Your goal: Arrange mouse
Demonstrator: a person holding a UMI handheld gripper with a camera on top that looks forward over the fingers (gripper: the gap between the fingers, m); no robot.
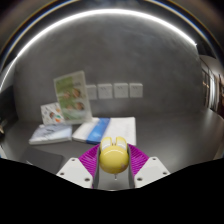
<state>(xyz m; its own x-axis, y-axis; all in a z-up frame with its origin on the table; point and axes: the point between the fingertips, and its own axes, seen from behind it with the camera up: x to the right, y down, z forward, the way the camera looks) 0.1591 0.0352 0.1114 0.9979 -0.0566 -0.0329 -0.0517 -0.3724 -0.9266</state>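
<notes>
We hold a yellow mouse (112,156) gripped between the gripper (112,163)'s two purple pads (88,159), lifted above the grey table (175,135). We judge this the carrying step; next comes setting it down. Beyond lie white papers (118,129), a booklet (52,134) and an upright leaflet (71,96) before a wall with switch plates (113,91).
</notes>
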